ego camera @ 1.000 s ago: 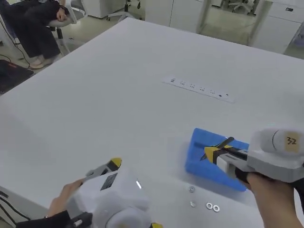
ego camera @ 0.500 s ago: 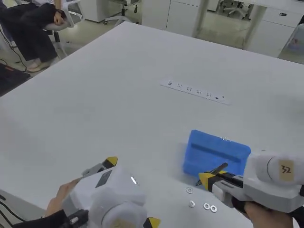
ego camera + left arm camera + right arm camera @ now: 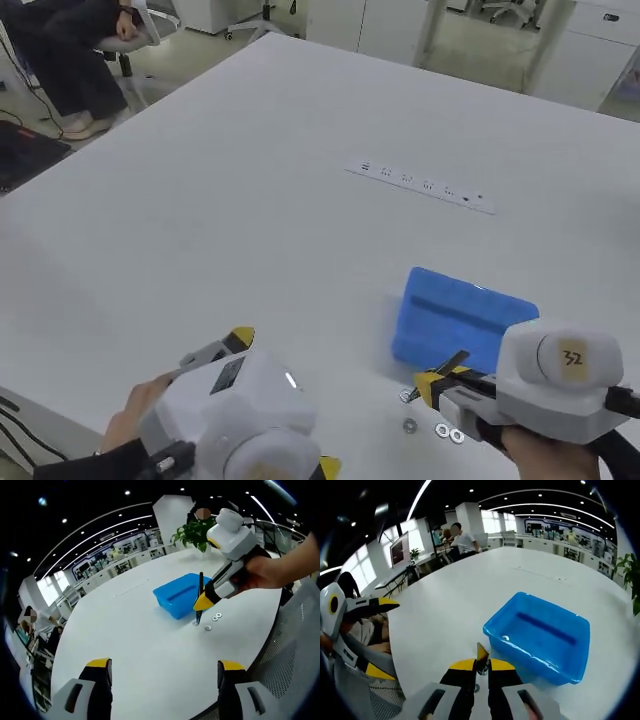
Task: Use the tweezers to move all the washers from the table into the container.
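The white table is carrying every item. A flush socket strip is lying across its middle; its markings are too small to read.

The container is a blue, glossy rectangular tub with an open top and rounded corners. It is sitting near the near edge of the table, toward the right end.

The left gripper is hovering over the near edge, well apart from the container. Its yellow-tipped jaws are spread wide and are holding nothing.

The right gripper is working just beside the container's near wall. Its jaws are clenched on the tweezers. A round tan sticker on its white body is reading "32".

The tweezers are dark, slim and straight. Their long axis is standing nearly upright in the left gripper view. The rear end is rising above the jaws and the tips are pointing down at the table.

Four small silver washers are lying flat between the container and the near edge. One is lying at the tweezer tips; it cannot be told whether the tips are pinching it. One is lying alone, and two are lying side by side.
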Demonstrator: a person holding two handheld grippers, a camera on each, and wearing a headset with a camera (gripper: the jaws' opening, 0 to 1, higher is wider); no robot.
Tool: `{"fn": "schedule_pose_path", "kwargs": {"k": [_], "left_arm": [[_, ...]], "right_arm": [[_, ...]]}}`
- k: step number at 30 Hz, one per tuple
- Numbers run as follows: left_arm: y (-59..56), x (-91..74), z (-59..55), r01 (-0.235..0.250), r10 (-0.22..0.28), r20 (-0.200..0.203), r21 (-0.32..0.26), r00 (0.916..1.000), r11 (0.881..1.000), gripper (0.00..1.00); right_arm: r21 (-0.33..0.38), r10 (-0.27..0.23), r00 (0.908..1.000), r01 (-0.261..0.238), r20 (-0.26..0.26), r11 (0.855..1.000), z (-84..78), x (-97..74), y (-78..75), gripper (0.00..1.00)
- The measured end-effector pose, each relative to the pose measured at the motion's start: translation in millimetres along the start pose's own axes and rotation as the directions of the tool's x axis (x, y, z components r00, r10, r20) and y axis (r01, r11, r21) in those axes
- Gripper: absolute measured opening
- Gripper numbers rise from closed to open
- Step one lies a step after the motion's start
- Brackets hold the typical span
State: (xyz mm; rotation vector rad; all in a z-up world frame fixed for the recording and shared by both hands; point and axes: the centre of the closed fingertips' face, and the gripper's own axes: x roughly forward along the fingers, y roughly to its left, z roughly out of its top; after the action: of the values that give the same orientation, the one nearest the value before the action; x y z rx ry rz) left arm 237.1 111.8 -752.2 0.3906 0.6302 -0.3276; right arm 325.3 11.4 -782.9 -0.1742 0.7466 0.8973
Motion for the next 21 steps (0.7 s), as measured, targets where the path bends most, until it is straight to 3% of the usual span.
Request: {"fn": "schedule_pose_path", "kwargs": {"k": [21], "left_arm": [[0.5,0.4,-2.6,-0.004,0.004,-0.016,0.01,0.9999,1.0,0.88]], "right_arm": [[-0.014,-0.009,1.0,0.009,0.001,1.0,-1.1,3.7,-0.7,0.05]]}}
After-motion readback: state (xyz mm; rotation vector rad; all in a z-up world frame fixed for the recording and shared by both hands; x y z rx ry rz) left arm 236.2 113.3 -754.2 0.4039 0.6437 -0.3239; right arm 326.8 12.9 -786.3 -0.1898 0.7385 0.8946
